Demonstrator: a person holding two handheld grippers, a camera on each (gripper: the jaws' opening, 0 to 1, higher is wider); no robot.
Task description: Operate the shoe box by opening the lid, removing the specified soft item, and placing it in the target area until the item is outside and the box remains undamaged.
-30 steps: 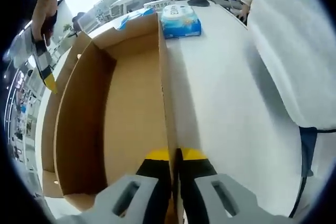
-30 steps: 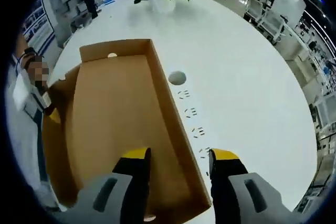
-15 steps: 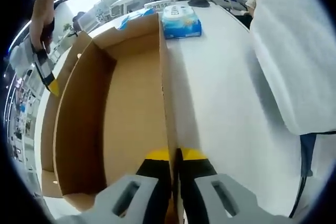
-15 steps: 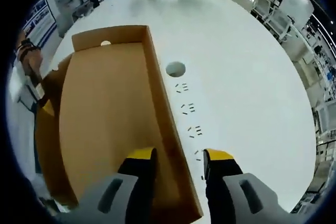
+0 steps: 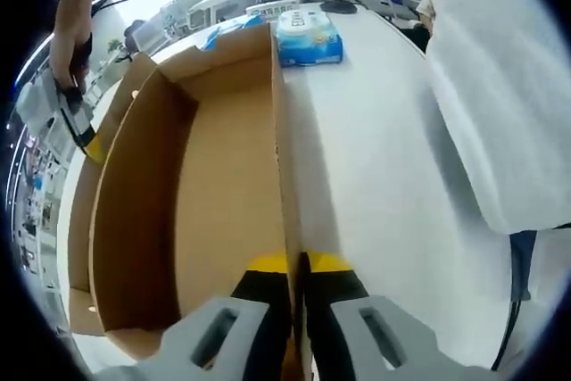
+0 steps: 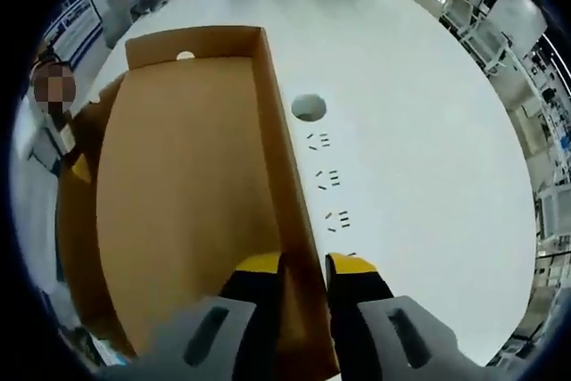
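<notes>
Left gripper (image 5: 297, 267), jaws clenched on the box (image 5: 214, 202) side wall; the wall's long axis runs straight ahead toward a blue tissue pack (image 5: 307, 37) on the table (image 5: 393, 185), its print unreadable. Right gripper (image 6: 303, 267), jaws pinching the opposite wall (image 6: 284, 176); the table's small marks (image 6: 330, 178) are illegible.

left gripper (image 5: 297, 267): grey moulded body, black jaws, yellow tips showing | right gripper (image 6: 303, 267): same grey body with slotted openings, black jaws wearing yellow tips | person (image 5: 500, 86): wearing a white garment, dark blue fabric showing beneath its hem
</notes>
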